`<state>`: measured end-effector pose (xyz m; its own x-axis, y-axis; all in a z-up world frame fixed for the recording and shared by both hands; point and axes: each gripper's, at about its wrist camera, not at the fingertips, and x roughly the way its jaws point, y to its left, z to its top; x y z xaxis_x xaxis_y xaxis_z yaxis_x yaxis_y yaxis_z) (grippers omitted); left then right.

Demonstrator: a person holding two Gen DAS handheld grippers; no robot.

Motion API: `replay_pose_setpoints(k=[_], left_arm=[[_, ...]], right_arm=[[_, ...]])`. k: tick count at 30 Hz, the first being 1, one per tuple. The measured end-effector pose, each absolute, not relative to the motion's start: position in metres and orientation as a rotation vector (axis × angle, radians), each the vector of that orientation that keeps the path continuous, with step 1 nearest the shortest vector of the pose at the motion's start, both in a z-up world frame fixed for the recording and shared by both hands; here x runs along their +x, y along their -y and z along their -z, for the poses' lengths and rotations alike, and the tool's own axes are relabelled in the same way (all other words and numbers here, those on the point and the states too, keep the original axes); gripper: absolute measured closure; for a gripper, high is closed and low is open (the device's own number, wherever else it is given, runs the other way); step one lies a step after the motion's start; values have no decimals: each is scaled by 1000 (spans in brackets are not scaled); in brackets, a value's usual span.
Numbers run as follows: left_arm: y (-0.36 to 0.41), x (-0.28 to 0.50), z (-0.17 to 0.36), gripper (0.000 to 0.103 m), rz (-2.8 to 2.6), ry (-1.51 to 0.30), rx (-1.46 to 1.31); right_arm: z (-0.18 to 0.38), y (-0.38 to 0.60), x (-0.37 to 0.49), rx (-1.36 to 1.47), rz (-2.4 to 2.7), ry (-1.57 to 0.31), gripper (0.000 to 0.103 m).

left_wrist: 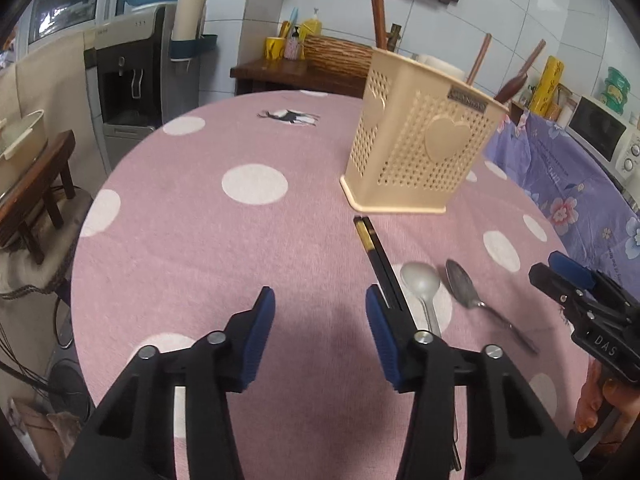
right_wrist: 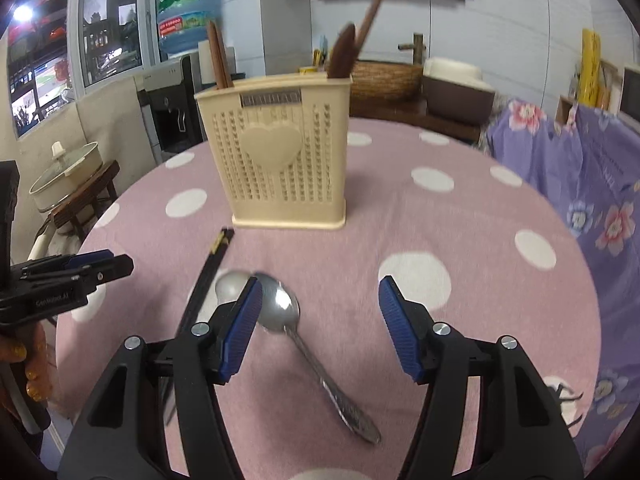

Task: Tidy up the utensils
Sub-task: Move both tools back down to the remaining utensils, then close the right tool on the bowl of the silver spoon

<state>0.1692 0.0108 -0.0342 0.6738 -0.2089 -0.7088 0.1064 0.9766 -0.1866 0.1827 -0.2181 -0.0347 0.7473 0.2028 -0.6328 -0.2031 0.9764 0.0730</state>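
Left wrist view: left claw [left_wrist: 320, 320], jaws spread wide, nothing between the blue pads, held above the counter [left_wrist: 200, 260], which carries a pink cloth with white dots. Just beside its right pad: black chopsticks [left_wrist: 374, 250], a pair lying together, far ends close to the base of the utensil holder [left_wrist: 416, 140] but apart from it. Right of the chopsticks: pale spoon [left_wrist: 420, 280], bowl up, handle running under the claw's right finger. Right again: steel spoon [left_wrist: 466, 286], bowl toward the holder, handle angled to the near right. The two spoons lie near each other, not touching. Utensil holder: cream plastic, perforated, heart relief on its faces, upright on the counter. Brown wooden utensils [left_wrist: 516, 78] stand in it and rise above the rim.

Right wrist view: right claw [right_wrist: 320, 308], jaws likewise wide apart and gripping nothing, above the steel spoon [right_wrist: 288, 312], whose handle lies between the two fingers. Pale spoon [right_wrist: 230, 286] partly hidden behind the left pad. Chopsticks [right_wrist: 208, 268] to the left. Holder [right_wrist: 276, 152] straight ahead, wooden utensils [right_wrist: 348, 48] at both ends of it. Left claw [right_wrist: 116, 266] at the left edge; from this side its jaw spread cannot be judged.
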Motion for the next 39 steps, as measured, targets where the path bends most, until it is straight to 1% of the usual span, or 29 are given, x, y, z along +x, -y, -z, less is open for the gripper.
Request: replay_pose_setpoints(k=[2,5,7,14,27,29,32,36,39], left_arm=[[-4,167,38,63,196,-825,-128],[5,167,43,69,218,-841,-107],[10,167,46,70,227,-852,-98],[13,163,46,70,227,-851,-80],[11,161,47,70,221,-856,-73],[12,162,47,70,223,-857,-71],[13,162,48,70,225,-860,-69],[15,162,49,70,228,-866,-67],[15,162,49,70,230,-867,-66]], right_arm=[[44,219,182,0,-250,-721,49],[54,211,185,-57,-302,-764,50],[56,203,187,-99,-349,-773,50],[63,185,207,-177,-501,-836,50],[79,173,248,-260,-558,-911,50],[80,171,249,-268,-563,-912,52],[78,166,249,-278,-582,-910,63],[78,163,249,-277,-578,-916,64],[74,169,249,-217,-563,-913,64]])
